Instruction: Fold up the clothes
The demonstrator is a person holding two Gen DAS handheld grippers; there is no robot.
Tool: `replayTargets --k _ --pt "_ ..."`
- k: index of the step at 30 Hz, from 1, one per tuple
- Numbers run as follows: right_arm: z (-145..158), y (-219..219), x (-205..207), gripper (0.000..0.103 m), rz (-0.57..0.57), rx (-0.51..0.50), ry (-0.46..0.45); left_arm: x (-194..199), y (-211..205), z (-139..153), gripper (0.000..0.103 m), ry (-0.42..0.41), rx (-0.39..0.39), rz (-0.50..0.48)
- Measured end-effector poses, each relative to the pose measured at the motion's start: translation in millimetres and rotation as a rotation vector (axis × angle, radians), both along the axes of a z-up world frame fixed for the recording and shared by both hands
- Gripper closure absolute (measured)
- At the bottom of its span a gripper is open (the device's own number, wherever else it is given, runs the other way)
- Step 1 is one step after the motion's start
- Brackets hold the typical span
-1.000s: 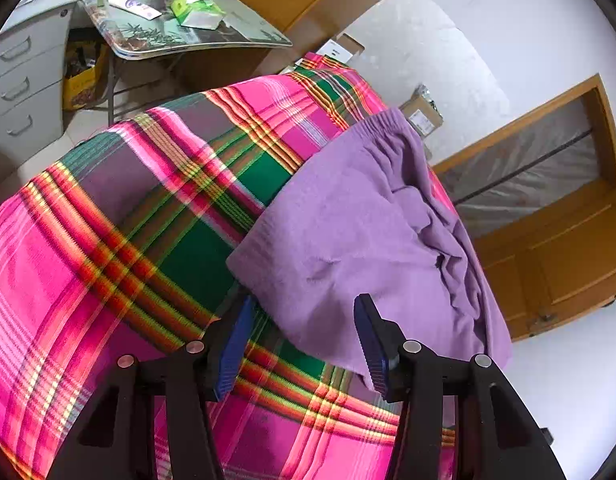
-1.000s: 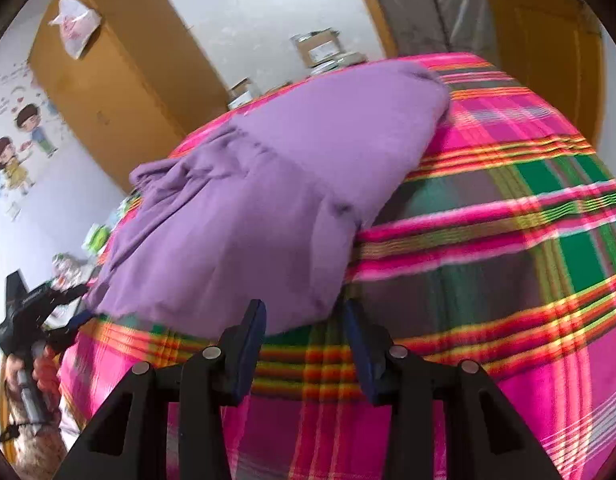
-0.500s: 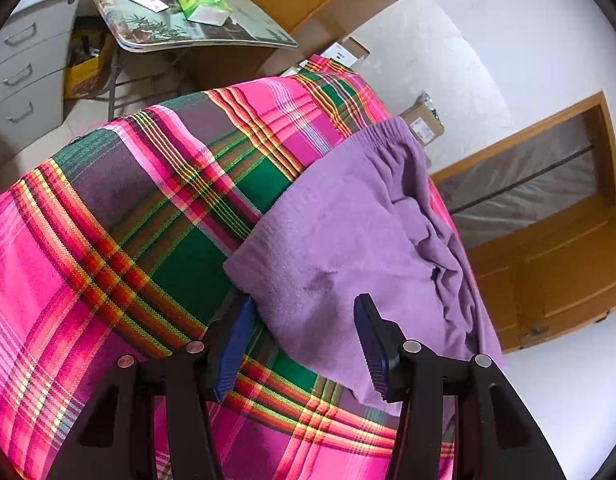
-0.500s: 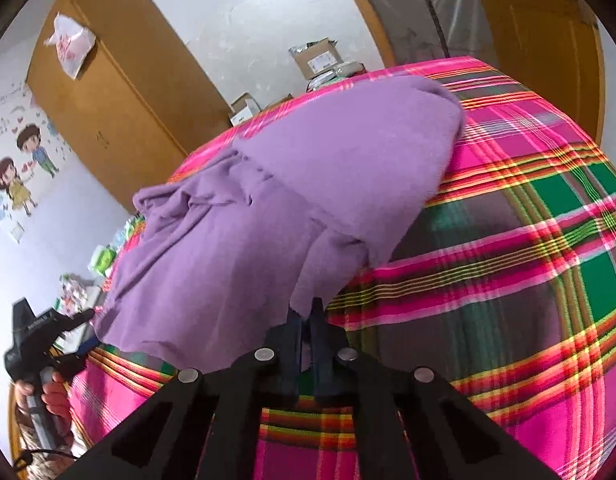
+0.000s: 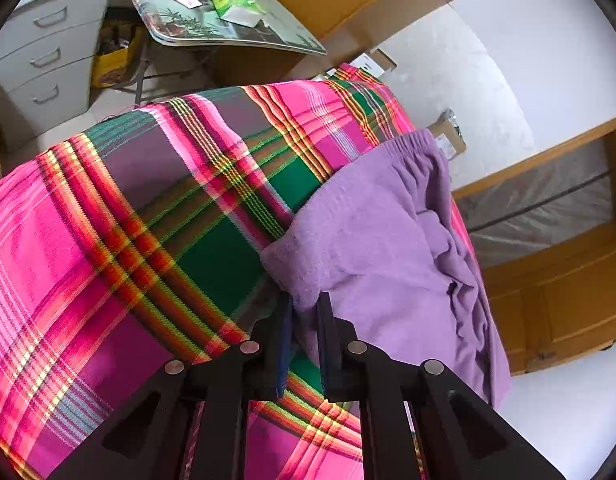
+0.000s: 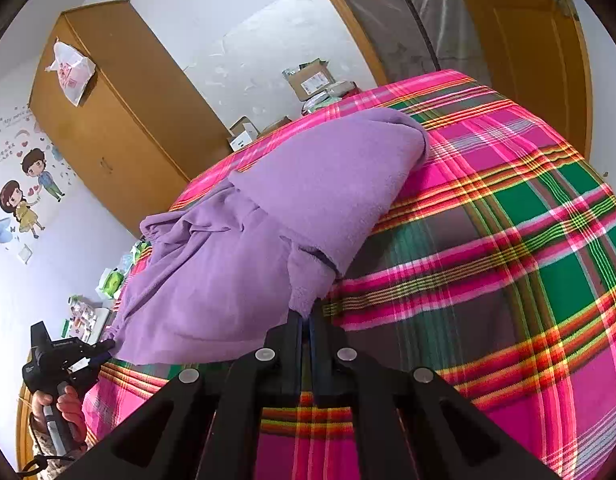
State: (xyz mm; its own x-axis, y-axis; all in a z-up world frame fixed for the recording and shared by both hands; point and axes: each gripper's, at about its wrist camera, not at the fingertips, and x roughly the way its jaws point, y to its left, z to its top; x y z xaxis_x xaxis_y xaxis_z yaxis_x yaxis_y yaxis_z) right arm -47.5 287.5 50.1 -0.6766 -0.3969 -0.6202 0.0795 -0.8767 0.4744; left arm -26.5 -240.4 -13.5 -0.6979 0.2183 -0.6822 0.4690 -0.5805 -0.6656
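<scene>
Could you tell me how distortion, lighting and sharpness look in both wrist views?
Left wrist view: fisheye bulges the plaid bedspread into a dome; even daylight; purple garment sharp. Right wrist view: same bulge, dark corner vignetting, wardrobe leaning; no glare or motion blur.

Bright, even daylight, soft shadows, sharp focus, strong fisheye bending at edges

A plain lilac garment (image 5: 380, 248) lies on a pink, green and orange plaid bedcover (image 5: 148, 220); beyond the bedcover, an ochre wardrobe (image 6: 120, 120).
</scene>
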Motion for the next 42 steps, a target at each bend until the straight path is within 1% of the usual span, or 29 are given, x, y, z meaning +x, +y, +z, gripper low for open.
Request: replayTargets --k 6,9,14,18,20,21,22,23,24,26,27,29,36,42 --pt "-3 7 3 0.1 -0.022 -0.013 -0.01 -3 4 1 0.092 0.002 -0.016 -0.019" --pt "-5 7 3 0.1 -0.029 -0.013 -0.015 -6 4 -1 0.085 0.009 -0.007 -0.027" --pt "-10 -1 -3 0.098 -0.014 0.018 -0.049 -13 5 0 0.085 0.005 -0.023 -0.038" --pt "-18 -8 -13 0.085 0.015 0.003 -0.093 -17 5 0 0.085 0.005 -0.023 -0.038" --pt "-23 -9 -17 0.085 0.007 -0.005 -0.11 -18 4 -1 0.085 0.01 -0.017 -0.035" --pt "-24 -10 -19 0.087 0.0 -0.009 -0.111 -18 4 -1 0.086 0.012 -0.014 -0.033" --pt "-23 -10 -20 0.097 0.0 -0.007 -0.106 -18 4 -1 0.089 0.008 -0.013 -0.029" --pt "-22 -11 -20 0.1 0.003 0.0 -0.099 -17 4 -1 0.089 0.002 -0.012 -0.025" --pt "-18 -12 -20 0.1 0.005 0.006 -0.083 -16 4 -1 0.093 0.002 -0.01 -0.022" --pt "-12 -10 -16 0.101 0.007 0.0 -0.053 -13 4 0 0.094 0.007 -0.004 -0.015" --pt "-8 -10 -14 0.101 0.008 -0.004 -0.039 -11 4 1 0.098 0.012 0.0 -0.013" --pt "-3 -6 -9 0.101 0.013 -0.018 -0.023 -7 4 3 0.098 0.023 0.009 -0.011" --pt "11 6 8 0.101 0.009 -0.051 0.023 8 9 19 0.098 0.065 -0.005 -0.016" --pt "16 16 23 0.101 -0.009 -0.067 0.037 28 16 33 0.098 0.096 -0.057 -0.009"
